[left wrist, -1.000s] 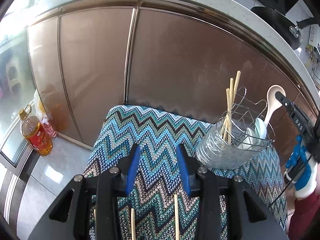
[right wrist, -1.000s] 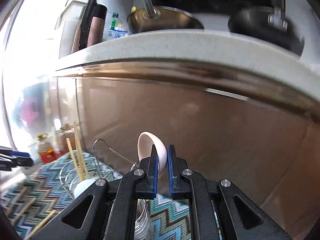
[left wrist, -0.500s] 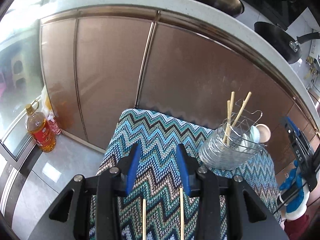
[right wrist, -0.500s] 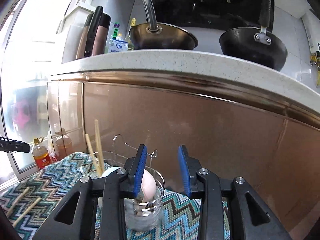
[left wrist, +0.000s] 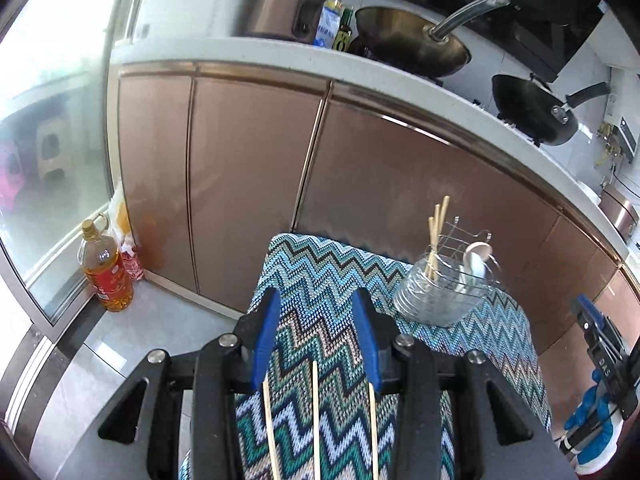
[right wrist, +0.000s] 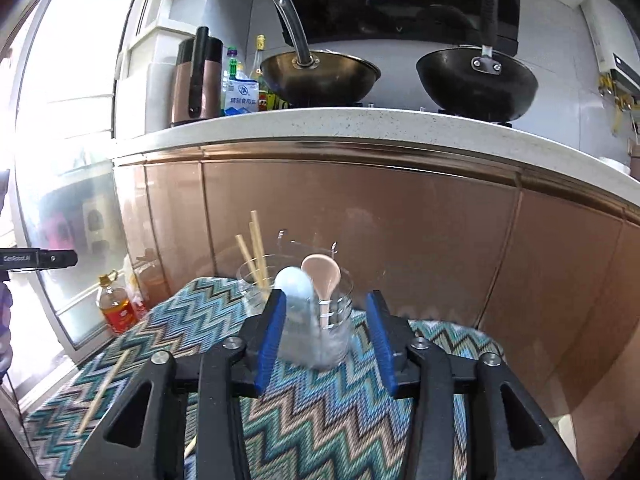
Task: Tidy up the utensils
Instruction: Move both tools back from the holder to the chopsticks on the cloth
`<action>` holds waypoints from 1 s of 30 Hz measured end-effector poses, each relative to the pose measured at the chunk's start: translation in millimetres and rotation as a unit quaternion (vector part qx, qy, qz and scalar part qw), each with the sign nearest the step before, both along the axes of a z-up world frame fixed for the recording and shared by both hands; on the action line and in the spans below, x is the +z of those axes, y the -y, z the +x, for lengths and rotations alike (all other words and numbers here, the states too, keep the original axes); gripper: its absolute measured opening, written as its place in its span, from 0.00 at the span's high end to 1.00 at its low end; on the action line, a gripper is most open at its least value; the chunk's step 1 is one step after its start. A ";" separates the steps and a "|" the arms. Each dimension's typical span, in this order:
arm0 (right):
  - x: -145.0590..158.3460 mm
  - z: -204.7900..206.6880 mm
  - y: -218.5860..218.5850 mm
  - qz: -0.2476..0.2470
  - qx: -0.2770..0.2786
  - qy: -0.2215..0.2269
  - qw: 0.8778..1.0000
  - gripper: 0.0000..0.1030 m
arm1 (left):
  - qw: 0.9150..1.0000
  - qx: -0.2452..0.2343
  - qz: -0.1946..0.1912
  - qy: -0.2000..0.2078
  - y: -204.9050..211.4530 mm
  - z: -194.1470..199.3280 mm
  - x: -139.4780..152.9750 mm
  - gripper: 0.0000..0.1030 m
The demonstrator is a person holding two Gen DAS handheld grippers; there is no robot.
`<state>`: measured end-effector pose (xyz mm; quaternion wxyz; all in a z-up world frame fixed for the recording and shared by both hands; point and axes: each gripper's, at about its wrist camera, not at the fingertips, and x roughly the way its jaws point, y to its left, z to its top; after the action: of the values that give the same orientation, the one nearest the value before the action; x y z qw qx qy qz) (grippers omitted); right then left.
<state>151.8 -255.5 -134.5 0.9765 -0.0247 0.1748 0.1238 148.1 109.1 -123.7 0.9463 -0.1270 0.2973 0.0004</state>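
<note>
My left gripper (left wrist: 316, 340) hangs over the zigzag-patterned cloth (left wrist: 320, 276), jaws parted and gripping nothing; three loose chopsticks (left wrist: 315, 420) lie on the cloth beneath it. My right gripper (right wrist: 326, 340) has its jaws opening, and nothing sits between the pads. The utensil holder (right wrist: 316, 320), a clear tub in a wire frame, stands on the cloth just beyond the right fingertips, in front of the copper-coloured cabinet doors (right wrist: 400, 232). It contains upright chopsticks (right wrist: 256, 248) on its left side, and a pale blue spoon (right wrist: 294, 284) and a cream spoon (right wrist: 322, 276) on its right. Another chopstick (right wrist: 104, 388) lies on the cloth at left. On the floor beside the cabinets stands an oil bottle (left wrist: 106, 268) with a red label, unreadable. On the counter: two woks (right wrist: 320, 76), bottles, and a blue-and-white packet (right wrist: 240, 98) with Chinese print. "DAS" shows on the right gripper's side.
</note>
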 end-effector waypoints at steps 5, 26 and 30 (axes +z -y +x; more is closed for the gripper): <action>8.4 -39.2 -2.3 0.016 0.005 0.001 1.000 0.58 | 1.000 -0.010 0.001 0.013 0.0 -35.3 13.6 0.65; 14.0 -125.2 -27.5 -0.008 0.014 0.008 1.000 0.51 | 0.999 -0.018 0.004 0.047 -8.5 -108.1 37.0 0.60; 9.3 -121.3 -28.1 -0.005 0.014 -0.004 1.000 0.51 | 0.999 -0.019 0.008 0.040 -9.6 -105.6 33.4 0.60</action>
<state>30.5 -227.4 -125.3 0.9738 -0.0316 0.1790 0.1364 42.4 118.7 -90.4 0.9583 -0.1133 0.2616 -0.0203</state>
